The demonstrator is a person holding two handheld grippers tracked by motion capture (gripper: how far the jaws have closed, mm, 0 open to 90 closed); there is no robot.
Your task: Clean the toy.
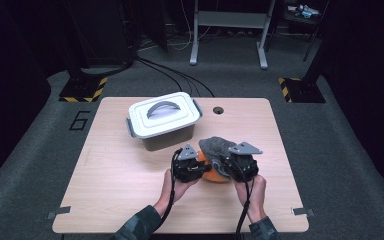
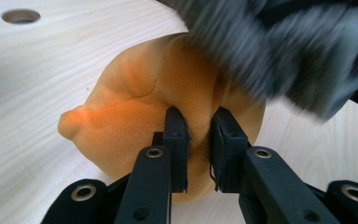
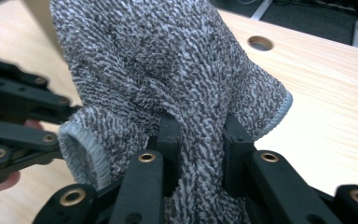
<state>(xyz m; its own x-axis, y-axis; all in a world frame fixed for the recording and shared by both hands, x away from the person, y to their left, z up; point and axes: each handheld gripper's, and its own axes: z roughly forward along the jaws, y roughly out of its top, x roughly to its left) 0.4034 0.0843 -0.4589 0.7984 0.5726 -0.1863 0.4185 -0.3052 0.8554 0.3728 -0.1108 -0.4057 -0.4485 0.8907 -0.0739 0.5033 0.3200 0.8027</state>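
Note:
An orange soft cloth [image 2: 135, 112] lies bunched on the wooden table [image 1: 120, 175], and my left gripper [image 2: 199, 140] is shut on a fold of it. A grey knitted glove [image 3: 168, 74] is lifted above the orange cloth; my right gripper [image 3: 199, 149] is shut on a pinch of its fabric. In the high view the two grippers sit side by side near the table's middle, the left gripper [image 1: 192, 167] beside the right gripper [image 1: 232, 167], with the glove [image 1: 215, 146] over the orange cloth [image 1: 215, 175]. The glove [image 2: 270, 51] shows blurred at the top of the left gripper view.
A white lidded box [image 1: 164, 119] with a grey handle stands behind the grippers, left of centre. A round cable hole [image 1: 218, 110] is in the table's far part. Desk legs and cables are on the floor beyond the table.

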